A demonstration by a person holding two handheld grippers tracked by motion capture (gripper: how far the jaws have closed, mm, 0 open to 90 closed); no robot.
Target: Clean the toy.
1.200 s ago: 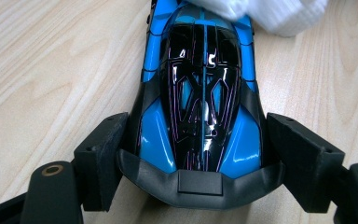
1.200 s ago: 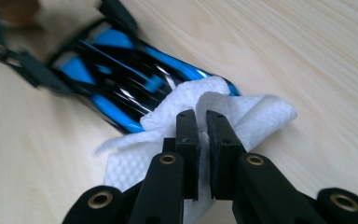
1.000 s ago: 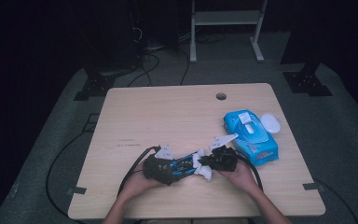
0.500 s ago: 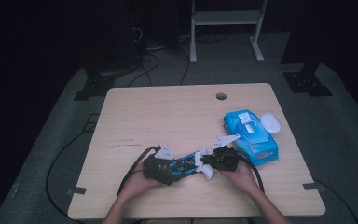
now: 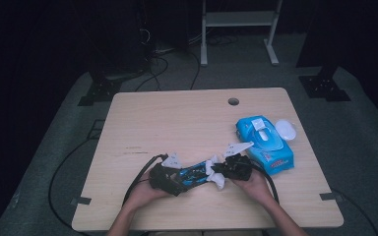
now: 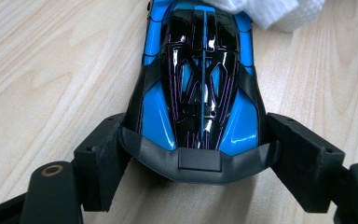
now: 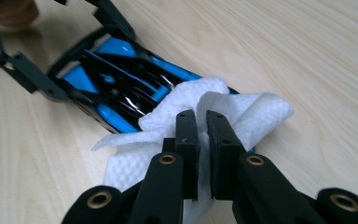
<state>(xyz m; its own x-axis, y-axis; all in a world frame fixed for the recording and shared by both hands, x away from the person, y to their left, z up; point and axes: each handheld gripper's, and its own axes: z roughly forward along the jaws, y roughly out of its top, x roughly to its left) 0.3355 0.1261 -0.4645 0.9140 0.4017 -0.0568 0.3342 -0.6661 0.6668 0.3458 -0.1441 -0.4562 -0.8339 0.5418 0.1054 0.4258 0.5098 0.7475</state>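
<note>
A blue and black toy car (image 6: 200, 79) lies on the wooden table (image 5: 177, 128) near its front edge. My left gripper (image 6: 196, 149) is shut on the car's rear end, one jaw pressed against each side. A white wipe (image 7: 200, 116) is draped over the car's other end. My right gripper (image 7: 201, 126) is shut on that wipe and holds it against the car (image 7: 116, 88). In the high view the left gripper (image 5: 170, 178) and the right gripper (image 5: 221, 172) face each other, with the car (image 5: 197, 173) between them.
A blue pack of wet wipes (image 5: 266, 143) lies on the table to the right of my hands, with a white lid-like piece (image 5: 286, 130) beside it. A round cable hole (image 5: 233, 102) sits near the far edge. Cables trail off the front left.
</note>
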